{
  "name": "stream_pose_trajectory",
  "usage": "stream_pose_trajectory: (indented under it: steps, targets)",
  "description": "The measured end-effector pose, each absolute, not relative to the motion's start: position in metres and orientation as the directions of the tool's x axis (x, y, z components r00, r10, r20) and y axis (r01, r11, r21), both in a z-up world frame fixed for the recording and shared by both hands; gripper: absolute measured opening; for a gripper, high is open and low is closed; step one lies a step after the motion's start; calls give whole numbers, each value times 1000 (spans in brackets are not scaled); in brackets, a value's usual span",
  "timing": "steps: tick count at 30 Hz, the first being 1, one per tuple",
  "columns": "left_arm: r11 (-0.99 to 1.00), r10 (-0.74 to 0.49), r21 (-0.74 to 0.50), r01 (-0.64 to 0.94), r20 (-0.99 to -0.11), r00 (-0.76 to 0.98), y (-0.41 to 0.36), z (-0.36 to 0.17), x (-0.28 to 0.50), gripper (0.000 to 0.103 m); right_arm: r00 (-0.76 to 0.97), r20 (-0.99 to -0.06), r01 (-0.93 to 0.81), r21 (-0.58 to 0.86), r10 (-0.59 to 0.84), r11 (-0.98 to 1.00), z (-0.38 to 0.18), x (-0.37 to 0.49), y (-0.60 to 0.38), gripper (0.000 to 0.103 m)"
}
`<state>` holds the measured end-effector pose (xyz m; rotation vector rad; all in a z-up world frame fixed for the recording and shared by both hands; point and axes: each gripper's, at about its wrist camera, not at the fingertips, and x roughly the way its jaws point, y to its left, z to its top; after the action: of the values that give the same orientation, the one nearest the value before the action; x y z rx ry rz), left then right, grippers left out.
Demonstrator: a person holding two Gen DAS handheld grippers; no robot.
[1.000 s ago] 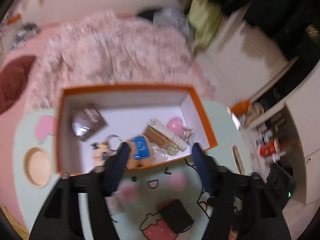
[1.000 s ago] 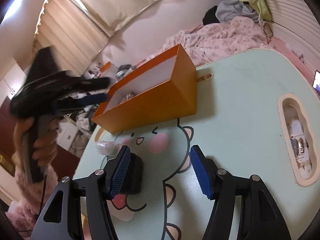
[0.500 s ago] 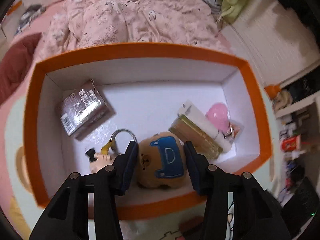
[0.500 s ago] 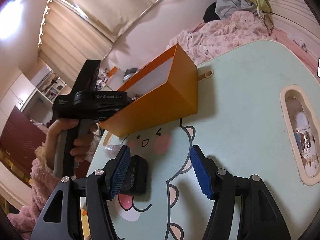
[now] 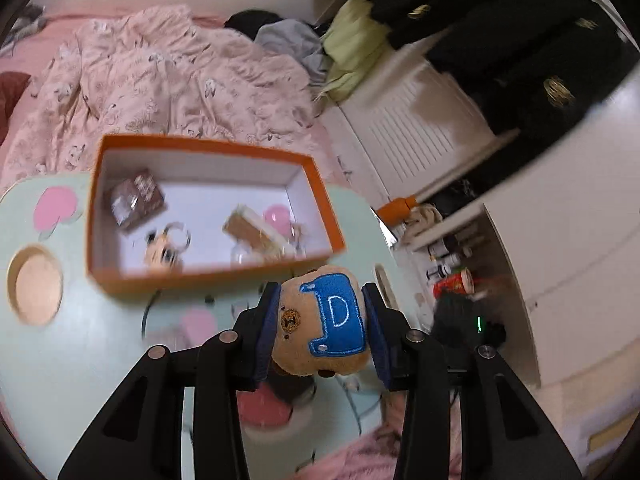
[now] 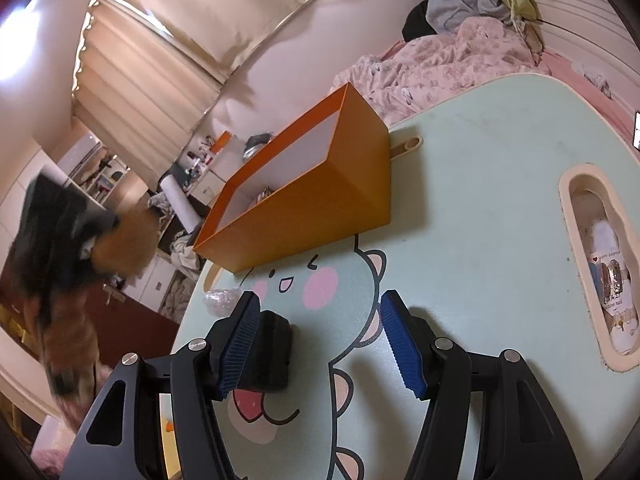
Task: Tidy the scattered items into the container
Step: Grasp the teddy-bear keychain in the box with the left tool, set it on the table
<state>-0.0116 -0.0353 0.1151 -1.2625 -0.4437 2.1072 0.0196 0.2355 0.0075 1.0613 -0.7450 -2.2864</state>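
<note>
Blur smears the left tongs [image 6: 92, 240] in the right wrist view into a dark mass with a brown fuzzy blob; the hand below it is unreadable. Closer up, the left tongs [image 5: 322, 322] are clamped on a plush bear [image 5: 320, 328], tan fleece with a blue stitched patch bearing a white D; its lower body is hidden behind the pads, which have just been closing. Bear sits above the desk [image 5: 80, 344], outside and in front of the orange box [image 5: 208, 276]. Box is rectangular cardboard, white inside, holding a shiny brown foil packet [image 5: 138, 200], a keyring charm [image 5: 164, 250], a pink round thing [image 5: 276, 216] and a tan flat pack [image 5: 250, 232], all soft-focus. Right tongs [image 6: 320, 340] stand apart, gripping nothing, ribbed blue pads; a black blocky object [image 6: 272, 352] lies half hidden behind the left pad. Crinkly clear wrapper [image 6: 220, 300] sits near the desk edge. Desk is mint with a cartoon print.
</note>
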Motion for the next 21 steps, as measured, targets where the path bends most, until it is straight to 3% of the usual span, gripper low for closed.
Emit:
stream_pose_trajectory:
  steps: [5, 11, 16, 21]
  targets:
    - [-778, 625, -545, -313, -725, -290, -41, 57, 30, 42, -555, -549, 213, 633, -625, -745, 8, 17, 230, 63]
    - [-887, 462, -396, -240, -760, -457, -48, 38, 38, 48, -566, -607, 222, 540, -558, -812, 11, 19, 215, 63]
    - [-900, 434, -364, -240, -682, -589, -56, 38, 43, 67, -575, -625, 223, 502, -529, -836, 10, 20, 209, 63]
    - [-889, 439, -405, -211, -631, -640, -72, 30, 42, 69, -574, -625, 226, 501, -530, -835, 10, 19, 207, 63]
